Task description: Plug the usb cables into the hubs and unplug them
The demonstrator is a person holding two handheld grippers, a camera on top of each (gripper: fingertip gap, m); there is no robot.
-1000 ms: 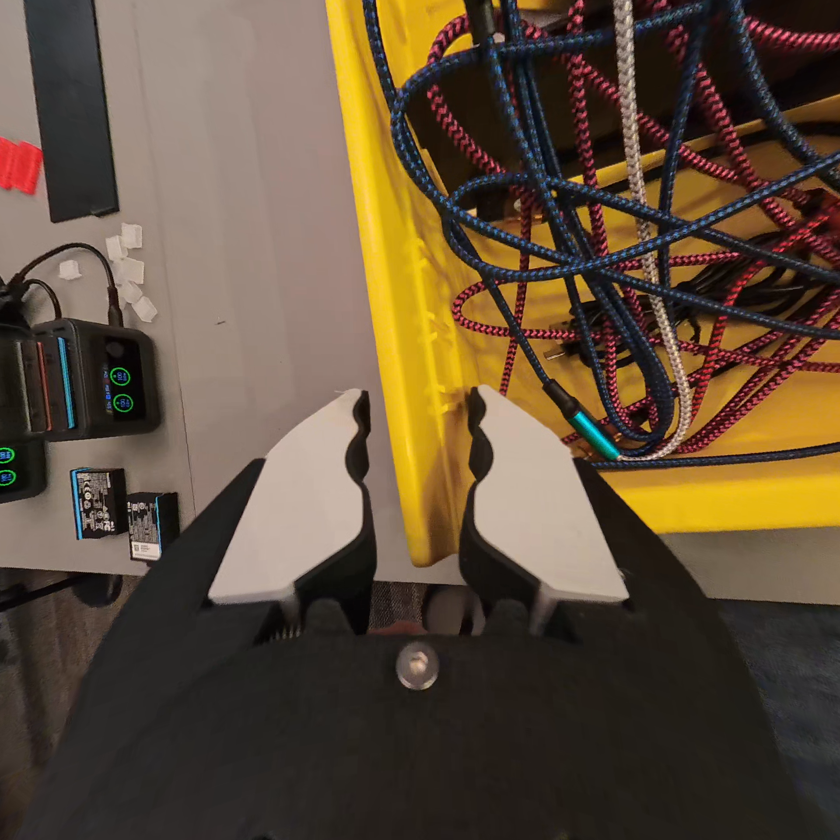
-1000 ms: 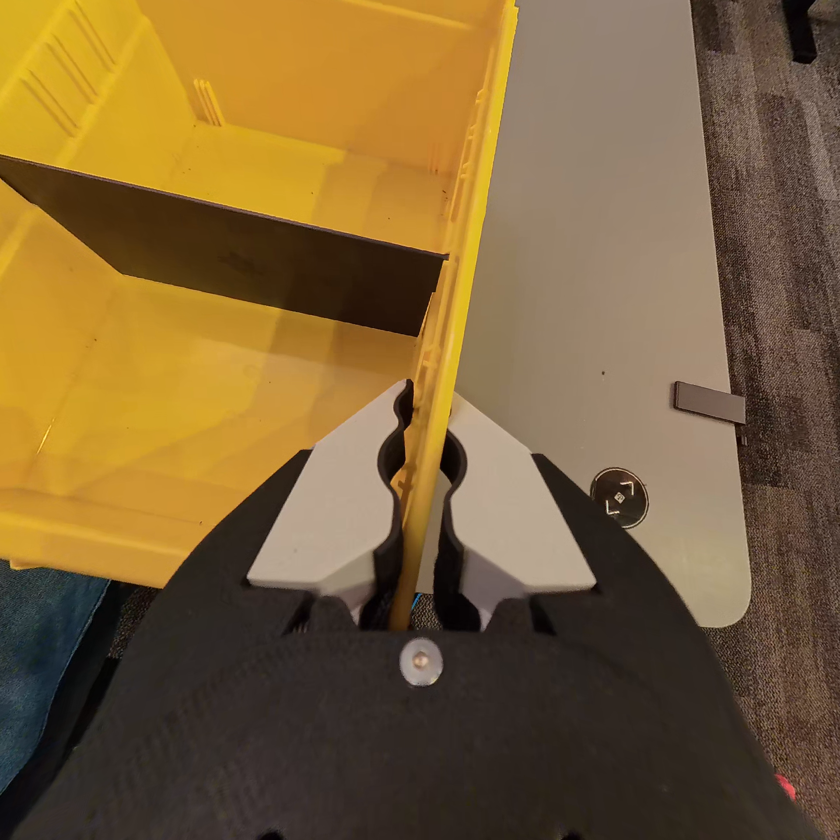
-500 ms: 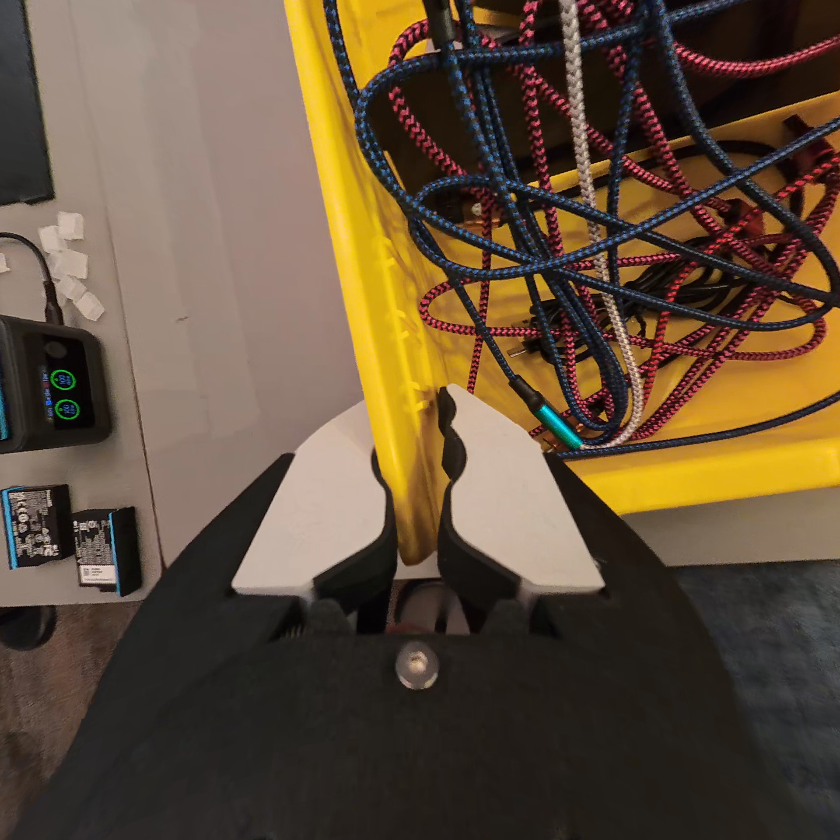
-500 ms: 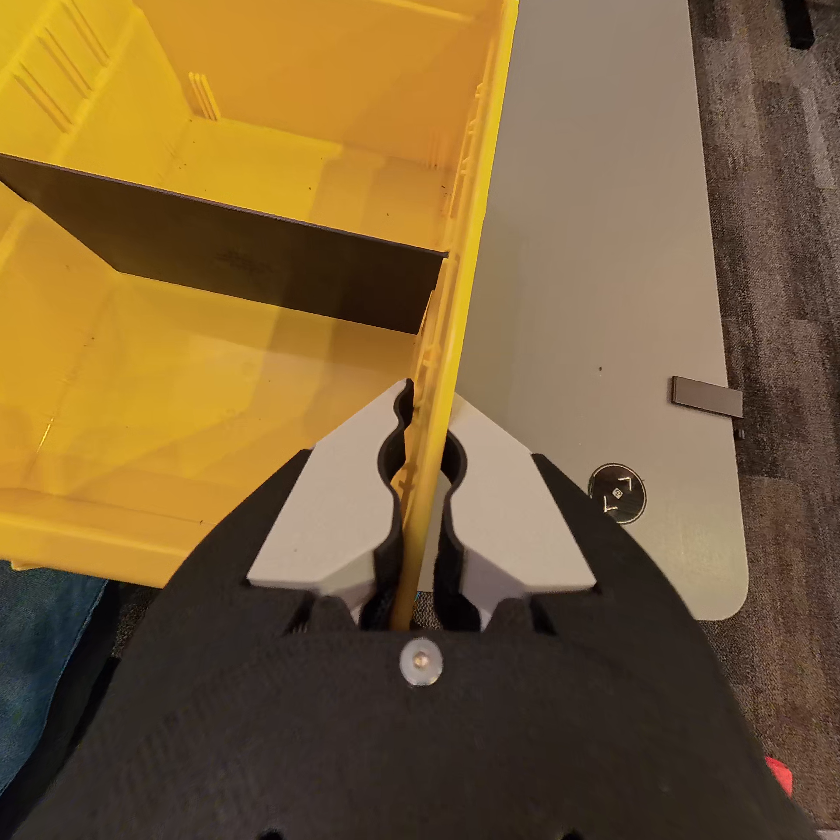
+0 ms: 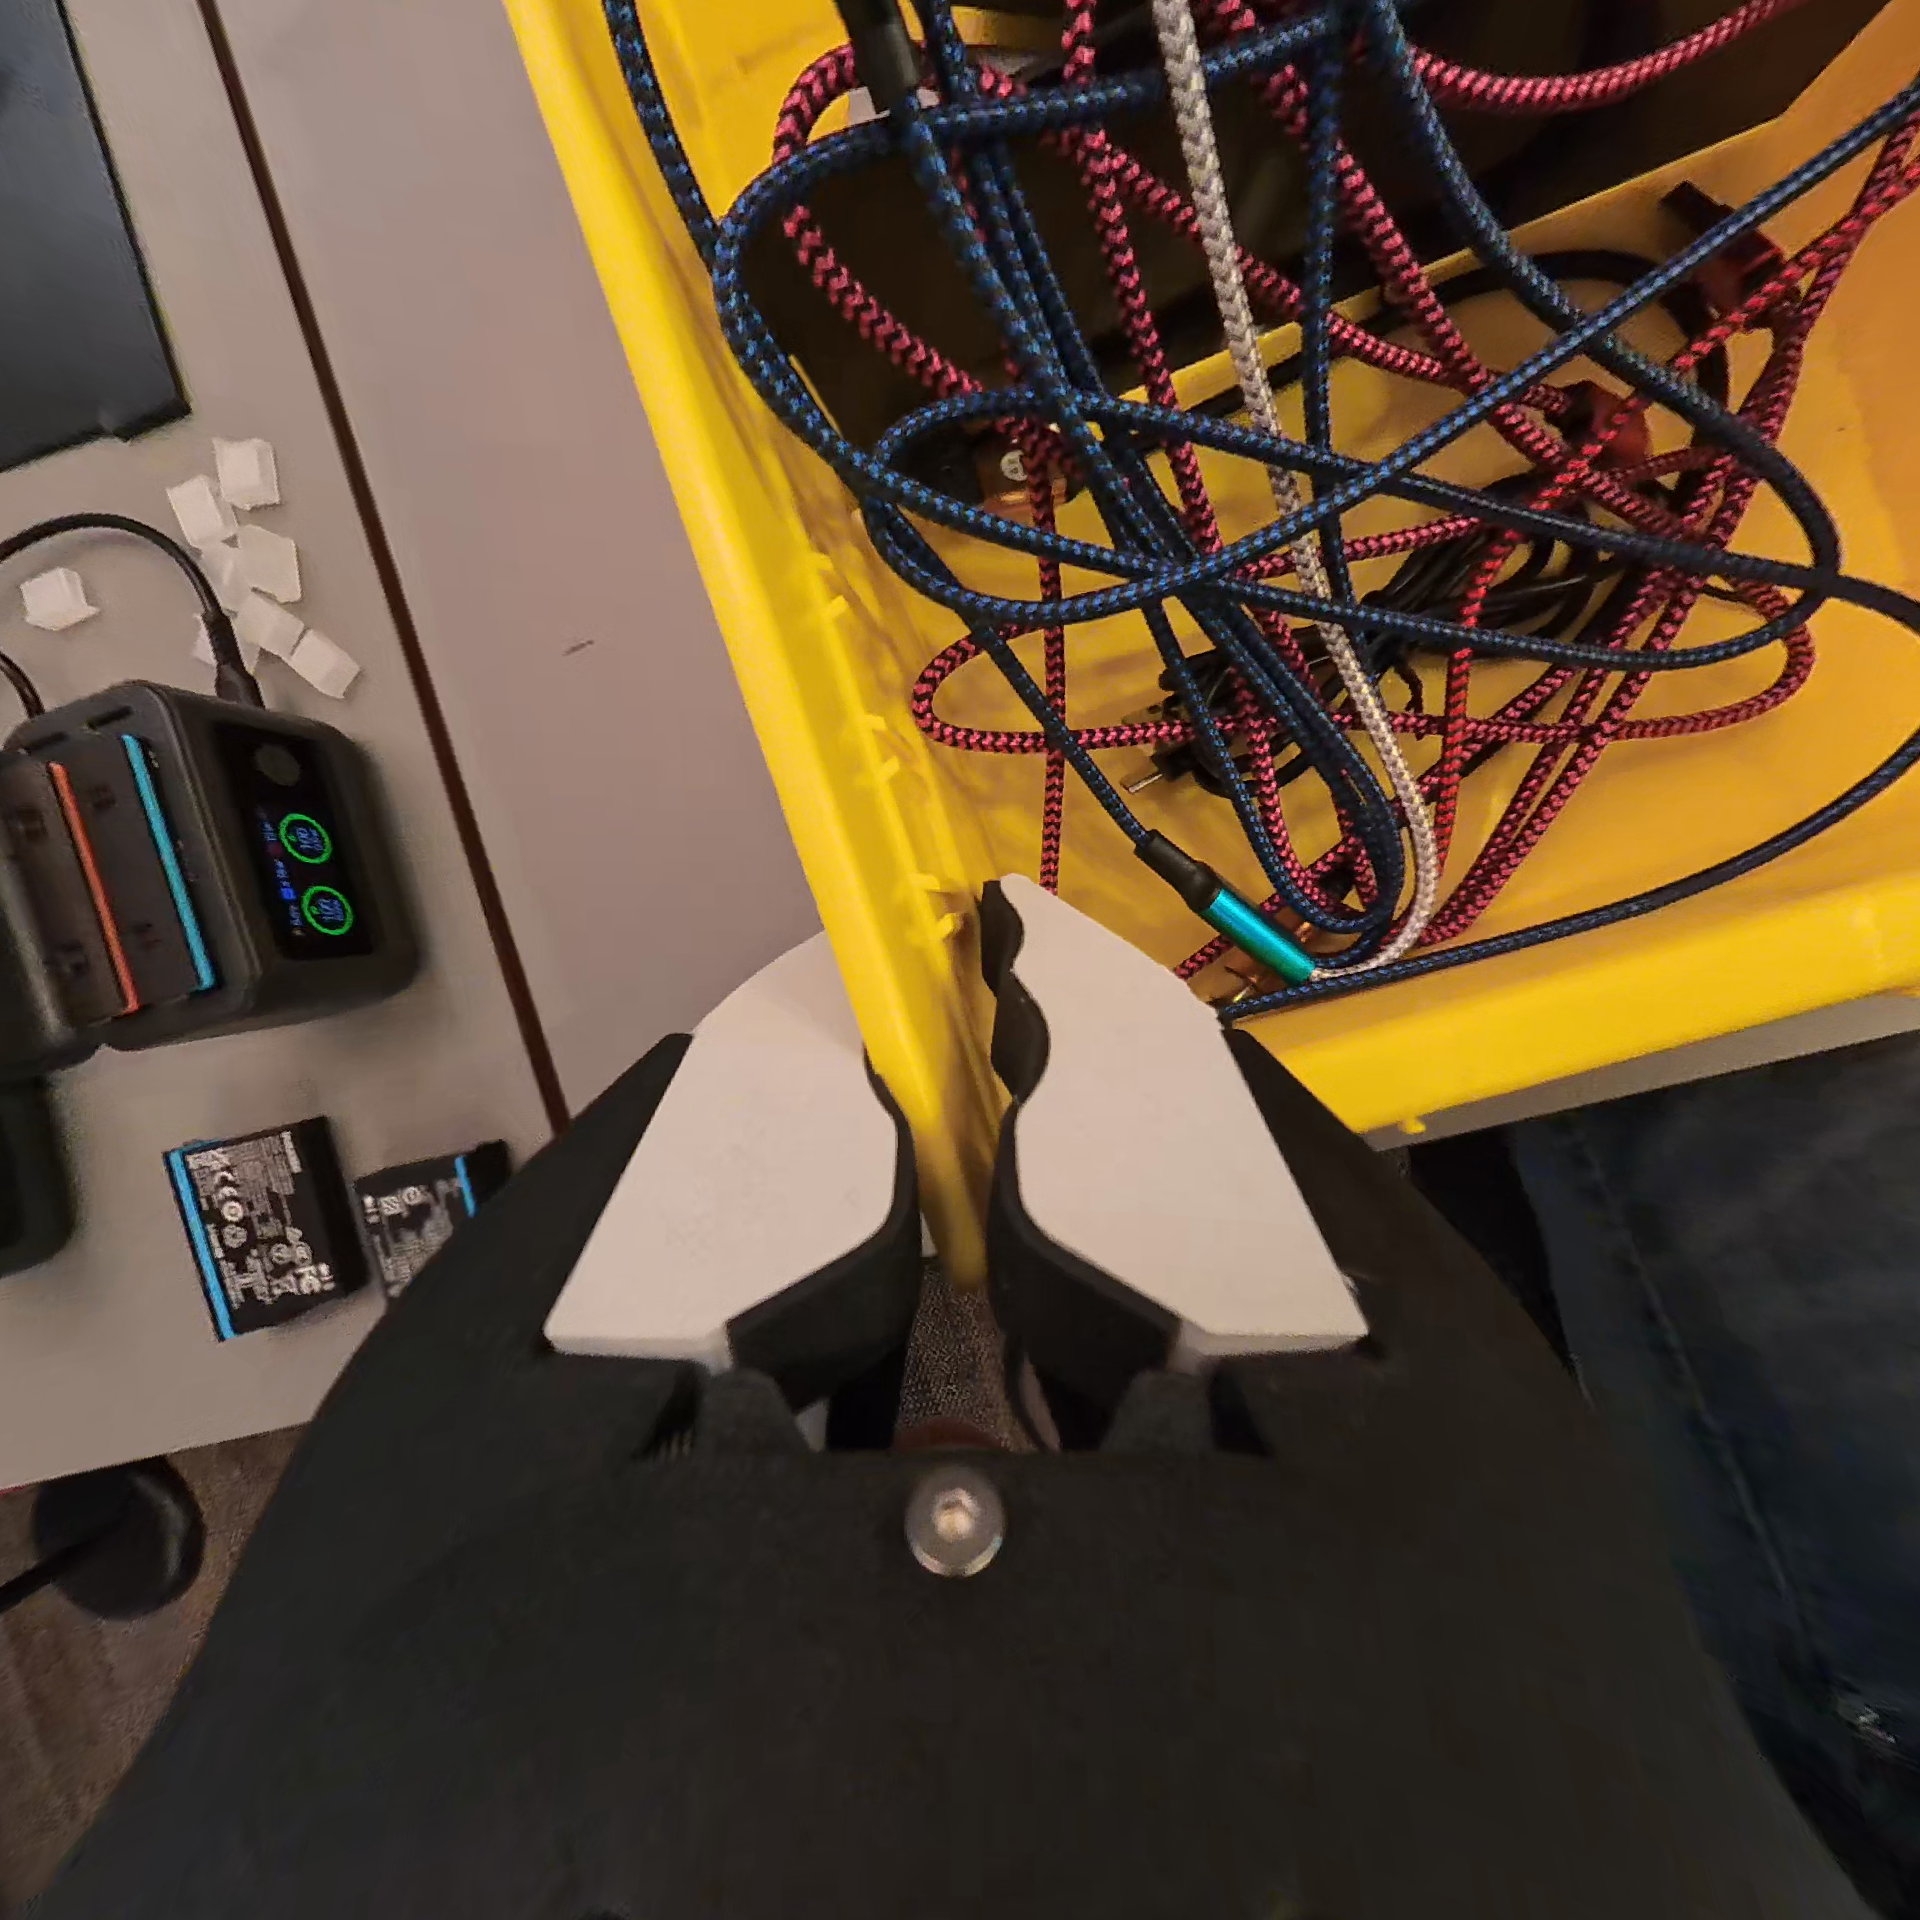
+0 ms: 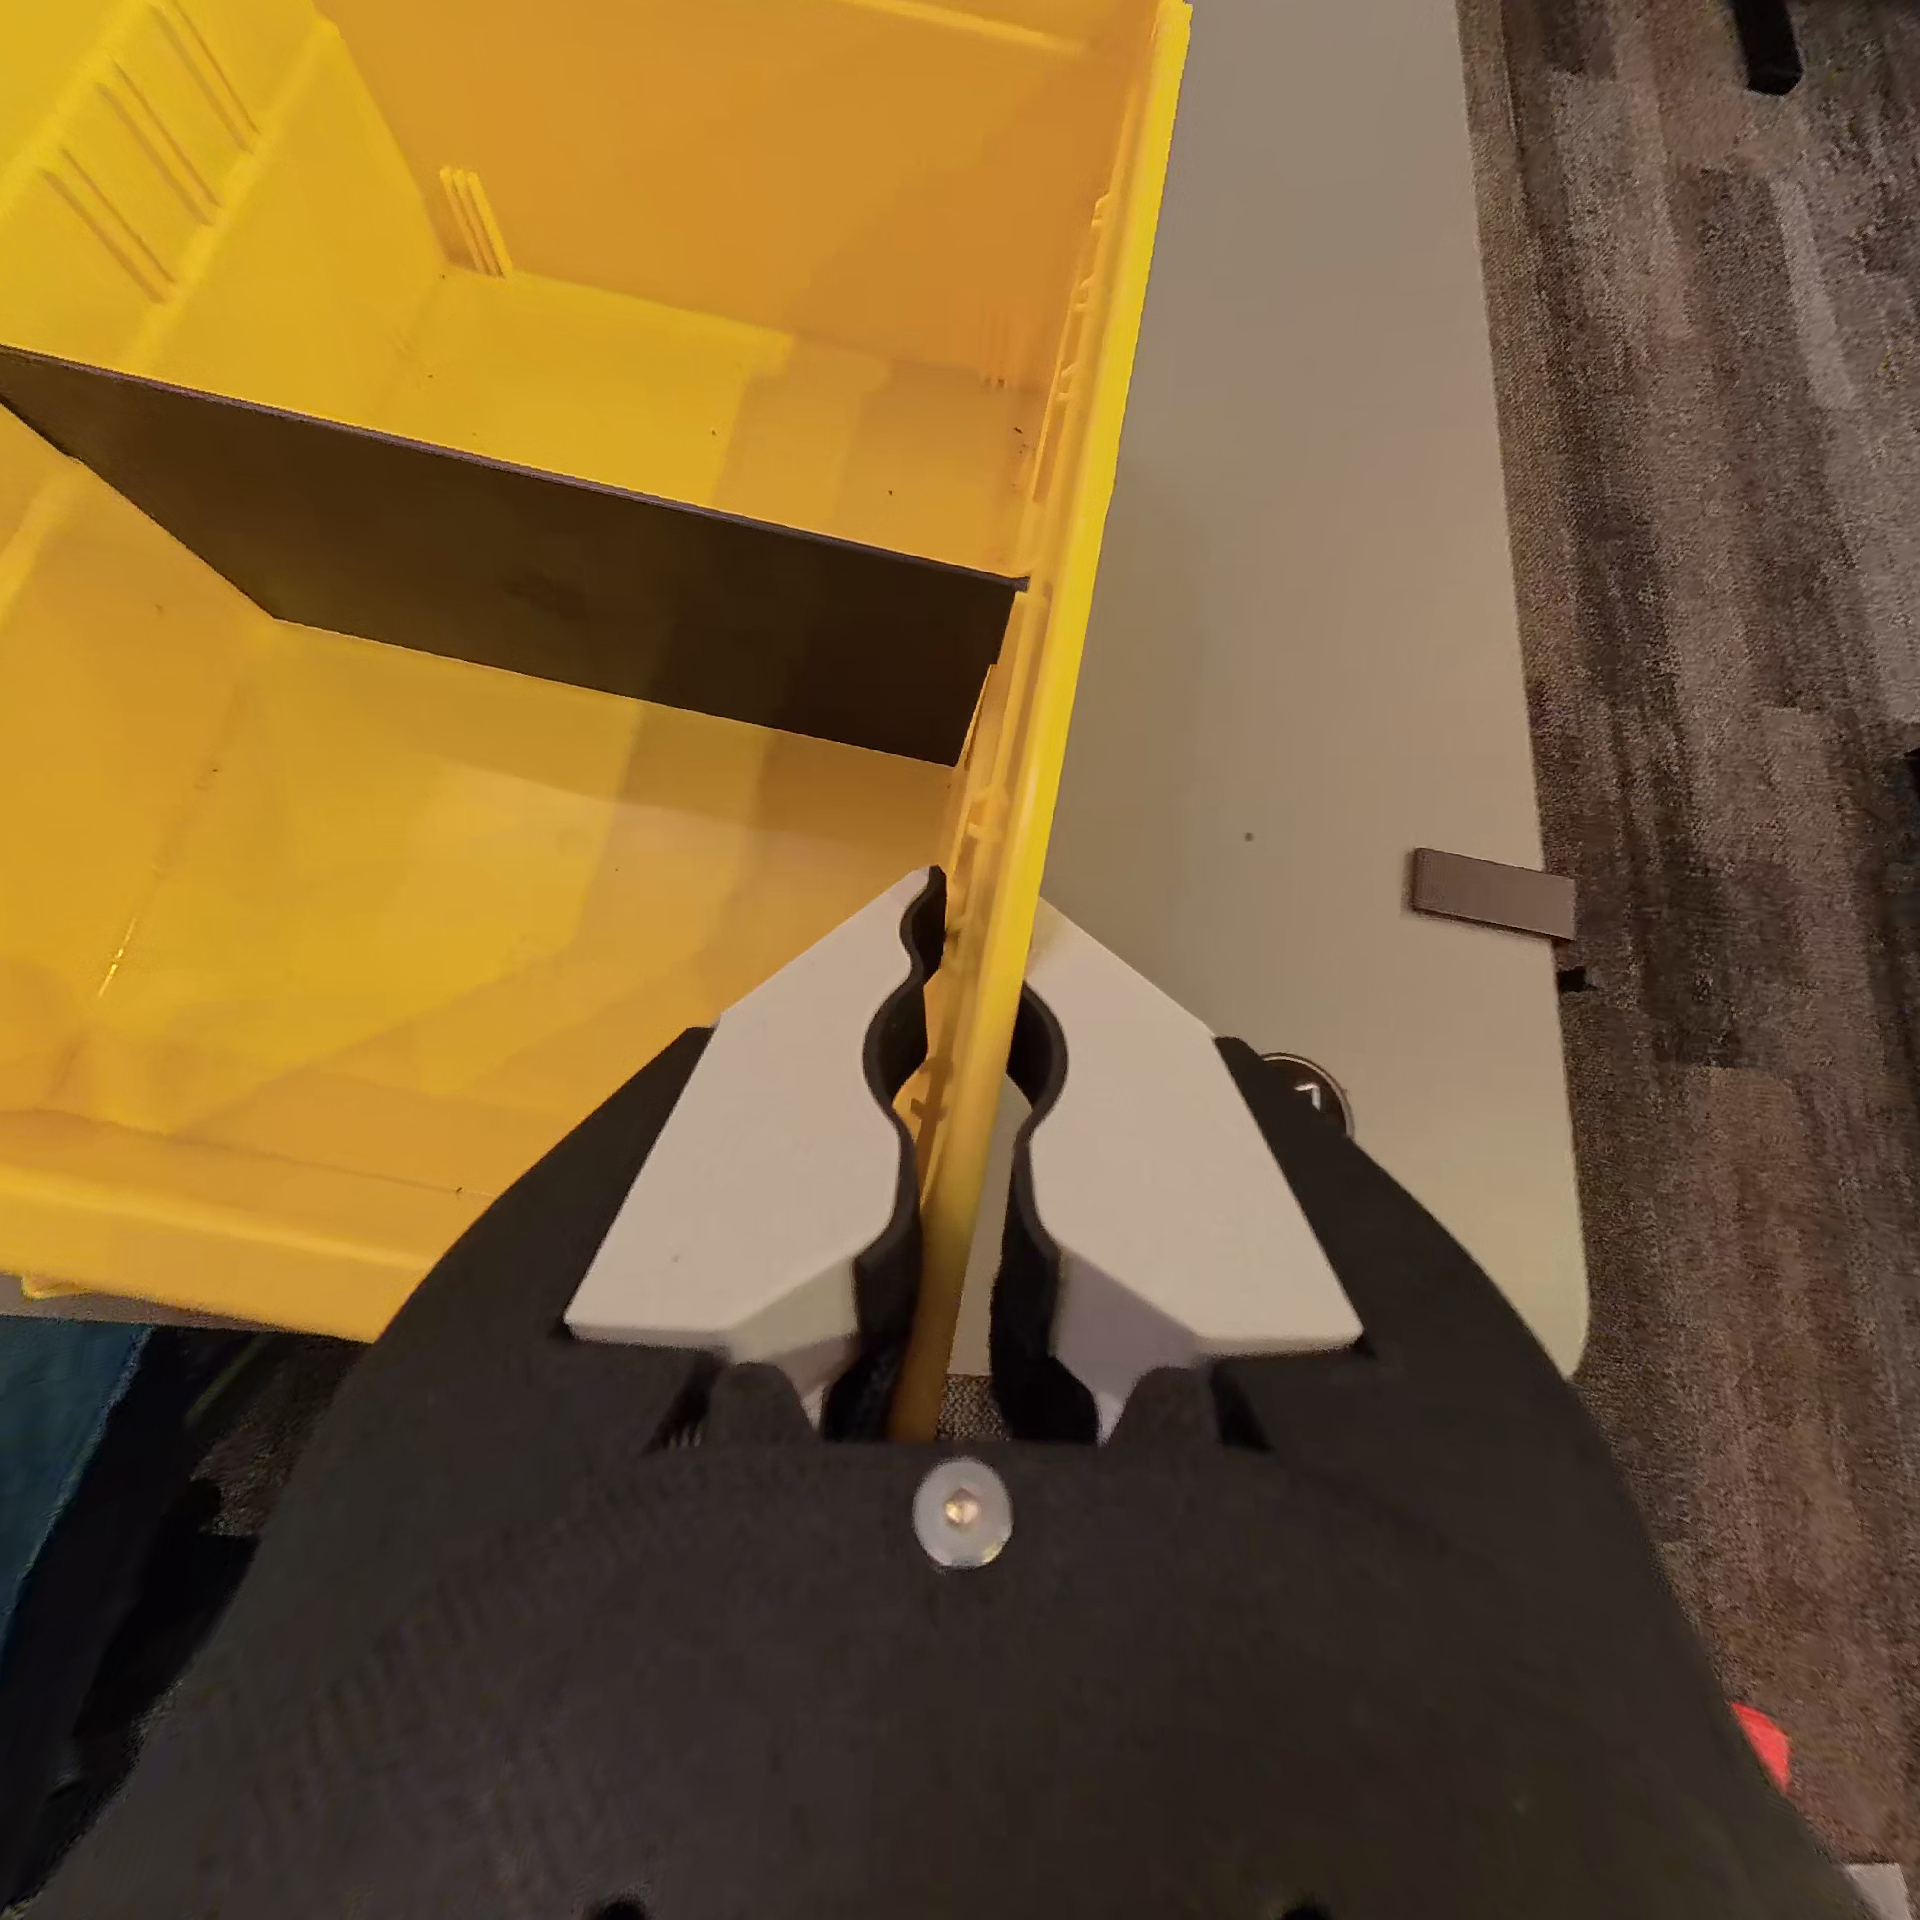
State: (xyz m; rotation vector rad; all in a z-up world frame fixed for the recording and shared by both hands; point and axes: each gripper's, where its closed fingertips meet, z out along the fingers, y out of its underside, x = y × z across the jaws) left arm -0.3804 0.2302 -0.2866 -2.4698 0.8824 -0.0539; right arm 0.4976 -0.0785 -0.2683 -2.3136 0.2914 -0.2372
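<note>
Yellow bin: stiff, thin-walled plastic, light; take by the rim. Braided cables: limp, tangled; take by plugs. Left gripper and right gripper each nearly closed, pinching a side wall.

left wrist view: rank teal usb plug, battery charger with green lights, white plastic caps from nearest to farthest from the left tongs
1. teal usb plug, just right of the left tongs, inside the yellow bin.
2. battery charger, left, on the table.
3. white plastic caps, upper left, beyond the charger.
</note>
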